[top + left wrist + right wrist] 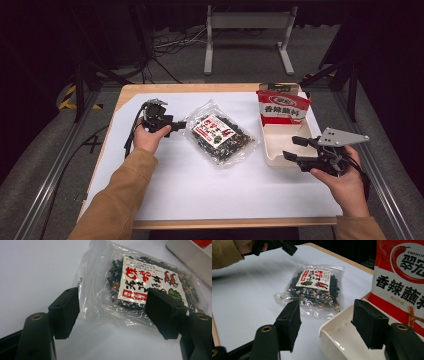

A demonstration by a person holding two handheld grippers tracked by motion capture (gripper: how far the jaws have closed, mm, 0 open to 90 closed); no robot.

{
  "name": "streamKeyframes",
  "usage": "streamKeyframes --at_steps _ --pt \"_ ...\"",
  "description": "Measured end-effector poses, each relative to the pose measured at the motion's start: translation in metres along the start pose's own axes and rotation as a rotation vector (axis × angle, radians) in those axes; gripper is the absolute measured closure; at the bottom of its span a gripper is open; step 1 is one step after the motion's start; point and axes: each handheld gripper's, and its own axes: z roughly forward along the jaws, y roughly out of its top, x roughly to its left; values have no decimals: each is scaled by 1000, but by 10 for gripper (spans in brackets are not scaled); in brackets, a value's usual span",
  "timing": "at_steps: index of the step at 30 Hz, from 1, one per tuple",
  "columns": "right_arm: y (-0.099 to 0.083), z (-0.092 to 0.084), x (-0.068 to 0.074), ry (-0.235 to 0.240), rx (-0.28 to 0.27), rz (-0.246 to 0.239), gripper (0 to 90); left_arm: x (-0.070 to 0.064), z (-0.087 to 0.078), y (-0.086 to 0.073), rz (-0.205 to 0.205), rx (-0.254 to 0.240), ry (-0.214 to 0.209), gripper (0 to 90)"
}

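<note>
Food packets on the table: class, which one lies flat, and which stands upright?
The clear bag of dark dried bits lies flat on the white sheet. The red-and-white packet stands upright in the cream tray.

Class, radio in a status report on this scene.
Left gripper open, at clear dried-spice bag. Right gripper open at white tray rim. Nothing blocking.

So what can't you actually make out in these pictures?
- Red packet: cut off by the top and right edges in the right gripper view.
- White tray: its far end is hidden behind the red packet in the high view.
- Clear bag: the small print on its label is too small to read in the left gripper view.
</note>
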Motion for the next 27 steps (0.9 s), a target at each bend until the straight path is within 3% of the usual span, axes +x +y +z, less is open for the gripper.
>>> streamKeyframes --at_steps 6,10,12,15,27 --pt "-1 1 0 4 4 4 389 2 10 -2 3 24 19 287" --pt "-2 3 -1 8 5 11 387 2 15 -3 -9 22 4 288" --pt "-3 4 -1 11 5 12 387 5 20 -4 -9 54 3 282" --pt "-4 5 0 13 11 15 385 6 25 -5 -13 62 1 277" --pt "-8 12 3 31 27 35 392 12 40 -9 -47 47 -7 314"
